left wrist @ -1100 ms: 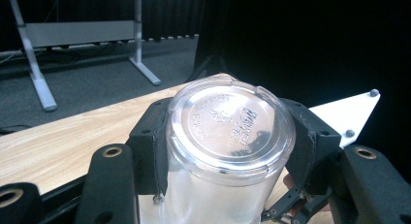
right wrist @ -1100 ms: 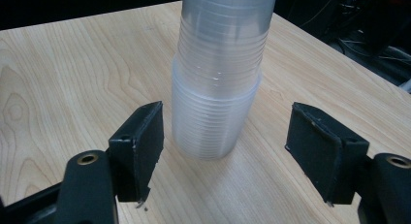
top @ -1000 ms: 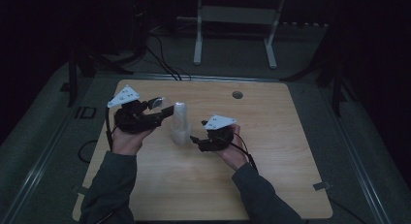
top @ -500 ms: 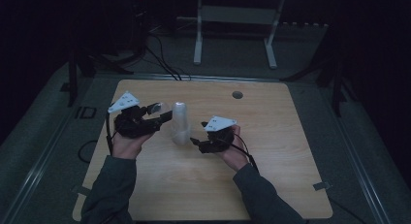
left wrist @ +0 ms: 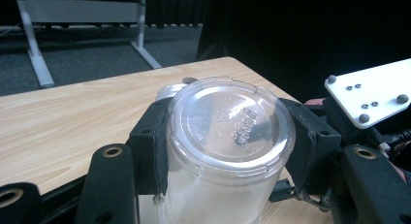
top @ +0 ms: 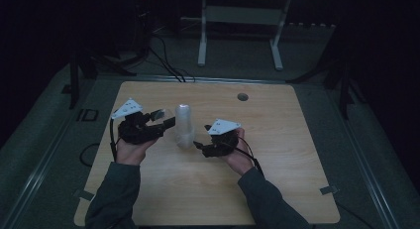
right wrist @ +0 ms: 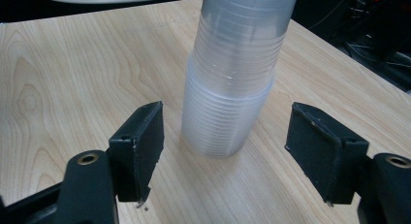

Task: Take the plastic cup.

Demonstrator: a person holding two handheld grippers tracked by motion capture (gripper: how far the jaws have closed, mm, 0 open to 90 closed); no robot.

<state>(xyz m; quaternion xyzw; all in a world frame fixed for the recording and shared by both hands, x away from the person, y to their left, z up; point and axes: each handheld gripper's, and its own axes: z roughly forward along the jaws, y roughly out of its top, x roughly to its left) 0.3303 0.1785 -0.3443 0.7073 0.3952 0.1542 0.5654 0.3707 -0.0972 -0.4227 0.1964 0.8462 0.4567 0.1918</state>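
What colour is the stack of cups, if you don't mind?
Clear, frosted plastic stack of cups; best in the right gripper view.

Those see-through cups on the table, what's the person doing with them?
A person holds a gripper in each hand over a wooden table. A stack of clear plastic cups stands upside down on it. The left gripper is clamped around the top cup of the stack. The right gripper is open, with its jaws on either side of the stack's bottom but not touching it. It looks like they may pull one cup off.
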